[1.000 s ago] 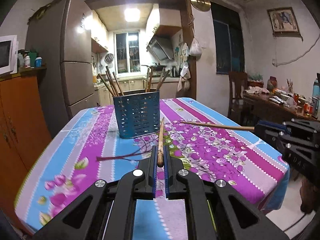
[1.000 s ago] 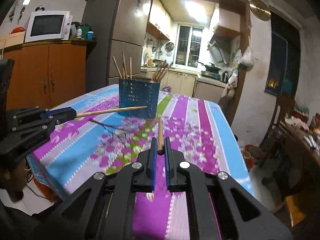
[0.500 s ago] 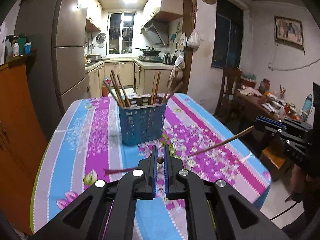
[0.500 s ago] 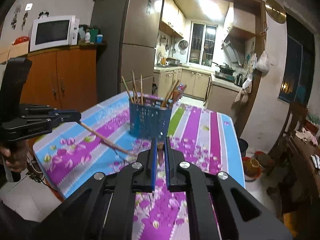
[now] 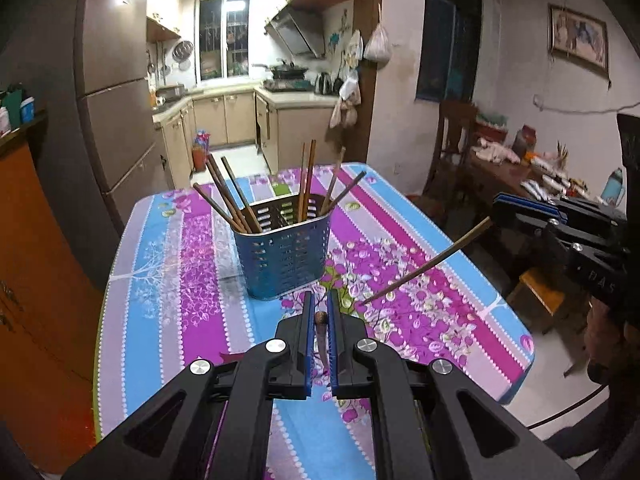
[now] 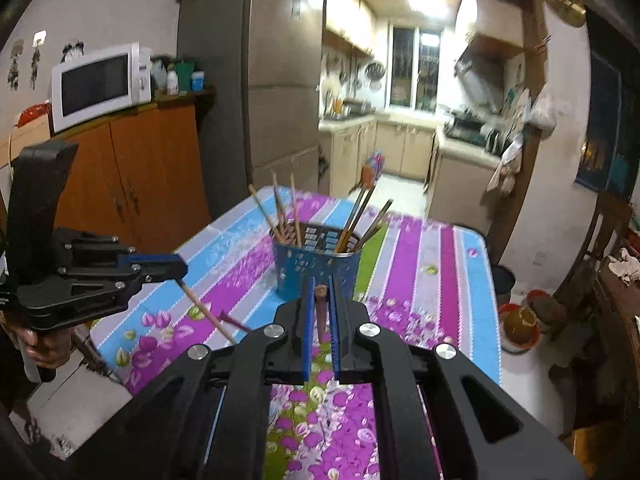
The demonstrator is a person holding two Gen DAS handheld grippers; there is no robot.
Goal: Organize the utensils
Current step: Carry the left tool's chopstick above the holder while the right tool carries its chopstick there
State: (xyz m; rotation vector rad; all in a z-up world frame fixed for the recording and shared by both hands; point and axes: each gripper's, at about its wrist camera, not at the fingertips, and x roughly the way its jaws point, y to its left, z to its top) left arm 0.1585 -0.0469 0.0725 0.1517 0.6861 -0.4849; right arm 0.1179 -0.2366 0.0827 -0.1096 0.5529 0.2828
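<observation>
- Left wrist view: the left tongs (image 5: 319, 312) are clamped narrow on a chopstick (image 5: 320, 334) that points down toward the floral counter (image 5: 180, 280). Just ahead stands the blue perforated holder (image 5: 285, 258) with several chopsticks leaning in it. At right, the right tongs (image 5: 496, 210) grip a second chopstick (image 5: 428, 266) slanting down over the cloth.
- Right wrist view: the right tongs (image 6: 320, 294) pinch their chopstick (image 6: 320, 312) end-on, holder (image 6: 316, 266) just beyond. The left tongs (image 6: 180, 270) hold theirs (image 6: 208, 312) angled downward.
</observation>
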